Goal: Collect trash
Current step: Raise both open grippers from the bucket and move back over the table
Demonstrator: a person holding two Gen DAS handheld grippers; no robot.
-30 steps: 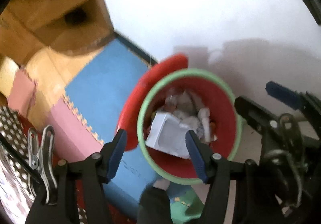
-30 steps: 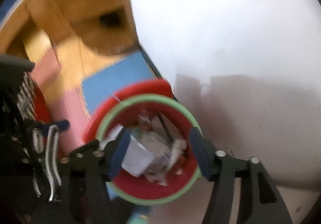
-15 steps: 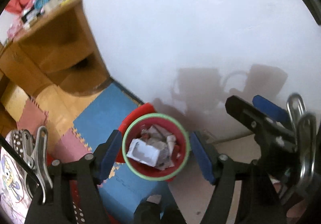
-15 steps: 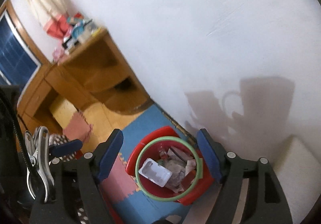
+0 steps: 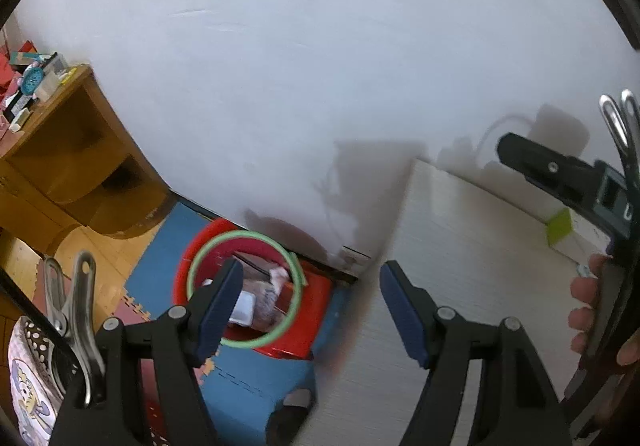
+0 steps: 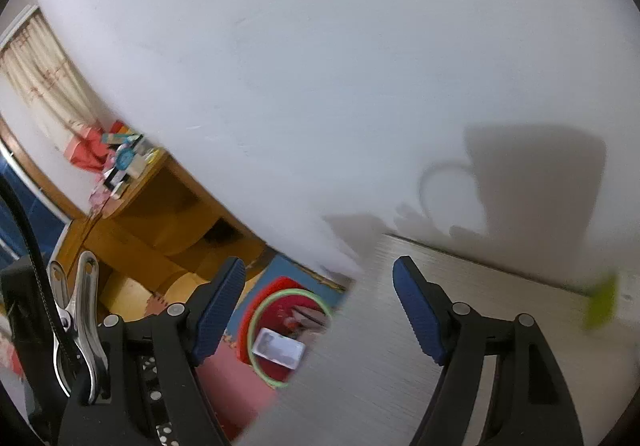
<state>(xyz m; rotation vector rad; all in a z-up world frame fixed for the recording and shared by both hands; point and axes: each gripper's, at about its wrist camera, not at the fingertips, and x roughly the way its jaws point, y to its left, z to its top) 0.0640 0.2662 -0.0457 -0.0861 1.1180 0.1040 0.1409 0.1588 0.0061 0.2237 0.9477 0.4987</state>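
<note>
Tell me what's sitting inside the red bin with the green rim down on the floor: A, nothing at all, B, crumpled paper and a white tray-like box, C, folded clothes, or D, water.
B: the red bin holds crumpled paper and a white tray-like box, seen from above in both wrist views.

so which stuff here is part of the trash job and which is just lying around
Part of the job:
- red bin with a green rim, on the floor
- white tray and crumpled paper inside the bin
- left gripper, empty
- right gripper, empty

Just lying about:
- wooden desk with clutter on it
- blue clock
- foam mats
- white table
</note>
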